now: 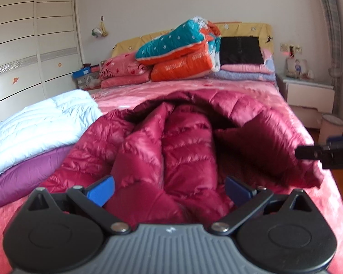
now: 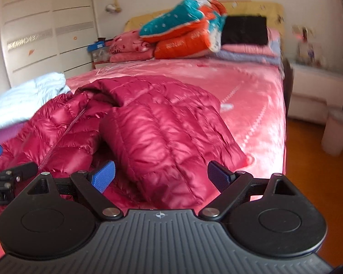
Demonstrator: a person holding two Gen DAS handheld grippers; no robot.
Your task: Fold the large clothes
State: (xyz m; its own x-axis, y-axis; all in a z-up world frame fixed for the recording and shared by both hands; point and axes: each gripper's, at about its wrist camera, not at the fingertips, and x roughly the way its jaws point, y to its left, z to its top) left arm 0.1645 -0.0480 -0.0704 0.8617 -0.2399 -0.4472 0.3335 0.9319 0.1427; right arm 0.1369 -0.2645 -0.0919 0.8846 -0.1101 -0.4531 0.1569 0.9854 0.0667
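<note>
- Left wrist view: the left gripper [image 1: 169,190] has its jaws wide apart and holds nothing; the two blue pads [image 1: 101,190] stand on either side of a bunched fold of the dark red down jacket [image 1: 183,141], which rises between them. I cannot tell if the pads touch the cloth.
- In this view the jacket lies directly ahead of the jaws on the pink bed cover [image 1: 217,86]. Its long axis runs away from the camera toward the headboard, with the hood opening at the far end. A light blue garment [image 1: 34,123] lies well to the left, partly over a purple one [image 1: 22,178].
- The tip of the right gripper [image 1: 327,154] comes in at the right edge, beside the right side of the jacket.
- Right wrist view: the right gripper [image 2: 161,177] is also wide open and empty. The folded right part of the jacket [image 2: 167,137] lies straight ahead, its near edge between the pads or just beyond them; which, I cannot tell.
- Here the zipper line [image 2: 64,132] runs to the left of the jaws, and the left gripper [image 2: 11,173] shows at the left edge near it.
- My judgement: each gripper is nearest to its own side of the jacket. The next fold probably depends on taking the near edge at both sides and carrying it along the long axis toward the hood.
</note>
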